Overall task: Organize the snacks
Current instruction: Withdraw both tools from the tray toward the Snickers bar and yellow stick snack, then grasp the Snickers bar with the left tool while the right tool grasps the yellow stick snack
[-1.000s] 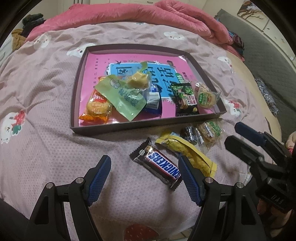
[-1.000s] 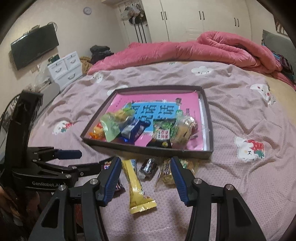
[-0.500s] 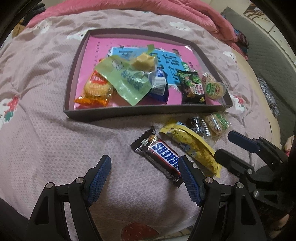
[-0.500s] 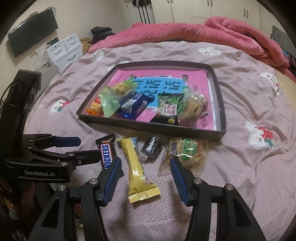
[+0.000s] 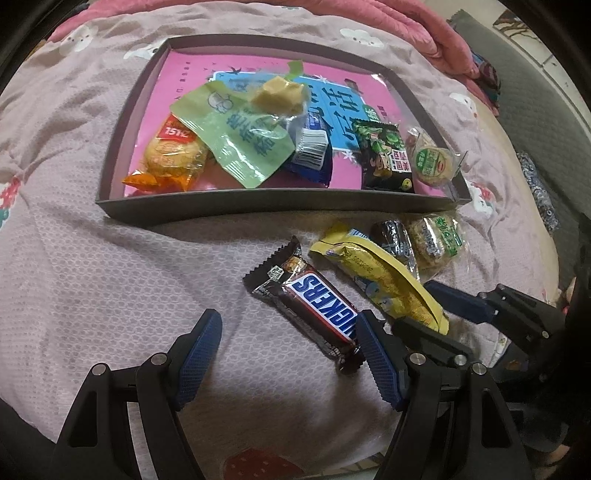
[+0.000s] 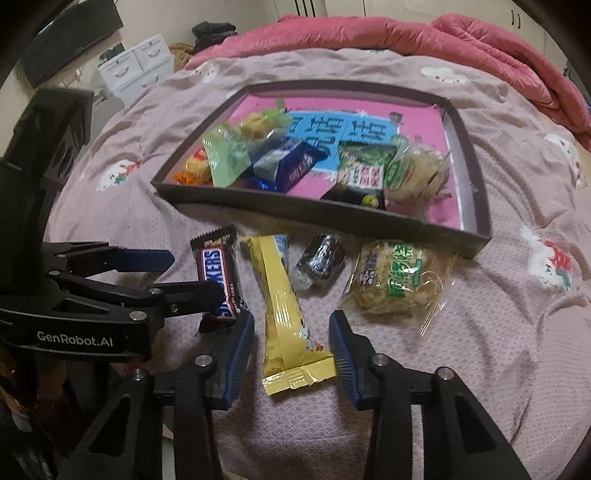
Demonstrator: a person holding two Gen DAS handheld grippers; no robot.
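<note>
A dark shallow box (image 5: 280, 209) with a pink lining lies on the bed and holds several snack packets. Before its near wall lie a Snickers bar (image 5: 314, 302), a long yellow packet (image 5: 384, 280), a small dark wrapped sweet (image 5: 395, 238) and a clear packet with green print (image 5: 436, 238). My left gripper (image 5: 288, 336) is open, low over the bed, its right finger beside the Snickers bar's near end. My right gripper (image 6: 291, 328) is open with the yellow packet (image 6: 284, 306) between its fingers. The box also shows in the right wrist view (image 6: 325, 218).
A pink quilt (image 6: 424, 40) is bunched at the far side of the bed. White drawers (image 6: 136, 62) and a dark screen (image 6: 70, 33) stand at the left. The bed's near edge runs just below both grippers.
Both grippers have moved forward and down toward the loose snacks. The right one now straddles the yellow packet; the left one has come beside the Snickers bar. Both stay open.
</note>
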